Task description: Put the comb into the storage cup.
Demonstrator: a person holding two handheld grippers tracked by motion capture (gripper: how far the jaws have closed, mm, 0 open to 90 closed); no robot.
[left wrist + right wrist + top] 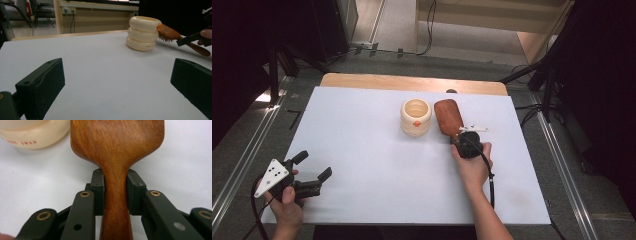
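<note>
Clamping the brush (pixel 117 157) by its neck, the right gripper (pixel 115 195) has its jaws pressed on the wood; the cup (pixel 416 117) sits just ahead-left. A careless swing could knock it over. The left gripper (pixel 313 172) idles wide open, empty, over the bench (pixel 377 165)

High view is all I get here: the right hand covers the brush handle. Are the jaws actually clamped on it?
Observer: Yes. In the right gripper view the right gripper has both pads pressed on the narrow neck of the wooden hairbrush.
Operator: Is the brush head lifted or flat on the table?
Observer: Lifted. The left gripper view shows the bristles facing down, clear of the table, and the head near the cream pot.
Operator: And the left gripper?
Observer: The left gripper has its jaws wide apart with nothing between them.
</note>
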